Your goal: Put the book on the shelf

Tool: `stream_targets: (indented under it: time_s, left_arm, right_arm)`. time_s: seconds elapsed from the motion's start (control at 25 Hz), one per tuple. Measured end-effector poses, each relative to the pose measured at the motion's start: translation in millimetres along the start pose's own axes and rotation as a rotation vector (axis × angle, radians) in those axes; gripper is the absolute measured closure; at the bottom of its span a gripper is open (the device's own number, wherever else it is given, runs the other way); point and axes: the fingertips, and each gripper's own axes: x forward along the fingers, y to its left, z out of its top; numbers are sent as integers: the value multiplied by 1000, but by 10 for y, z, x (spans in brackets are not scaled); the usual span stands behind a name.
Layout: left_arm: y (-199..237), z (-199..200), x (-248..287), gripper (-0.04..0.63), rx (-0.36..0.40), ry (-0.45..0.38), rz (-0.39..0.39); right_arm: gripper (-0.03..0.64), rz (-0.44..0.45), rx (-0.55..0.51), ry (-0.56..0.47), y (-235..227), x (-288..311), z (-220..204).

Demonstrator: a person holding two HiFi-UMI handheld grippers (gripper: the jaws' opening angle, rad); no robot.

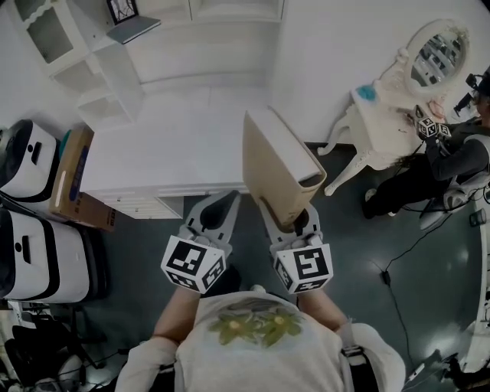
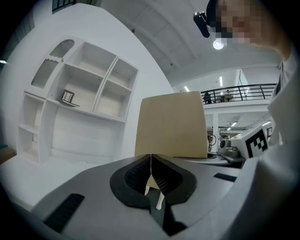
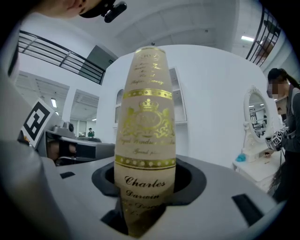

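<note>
1. The white shelf (image 1: 73, 65) took up the upper left of the head view. Its compartments were mostly bare, apart from a small framed picture (image 1: 122, 11) at the top edge. It stood well apart from the book.
2. The white bench (image 1: 153, 149) spread below the shelf, left of centre, with nothing on the part we could see.
3. The book (image 1: 279, 164) stood on end at the centre of the frame, lifted off any surface and overlapping the bench's right end in the head view.
   - It was a thick hardback with plain tan covers and a gilt-printed spine.
   - We judged it stiff and fairly heavy, with smooth boards that could slide between the pads.
   - Held by one end, it would lever against the grip when tipped.
   - A hold across both covers close to the spine seemed soundest to us.
4. The right gripper (image 1: 295, 222), just below centre, had its jaws spread wide and clamped across the book's lower end, spine facing its camera.
5. The left gripper (image 2: 151, 161) sat just left of the book, jaws pressed together with nothing between them. We judged it free to steady the upper cover.
</note>
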Motion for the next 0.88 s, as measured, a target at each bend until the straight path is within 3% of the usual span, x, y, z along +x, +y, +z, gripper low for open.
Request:
stream_targets:
  time_s: [0.48, 0.88]
  left_arm:
    - [1061, 294, 293, 568, -17, -17, -35]
    - [1532, 380, 445, 567, -28, -16, -108]
  right_arm:
    - [388, -51, 6, -37, 88, 1087, 241]
    - [388, -138, 20, -31, 109, 1524, 245]
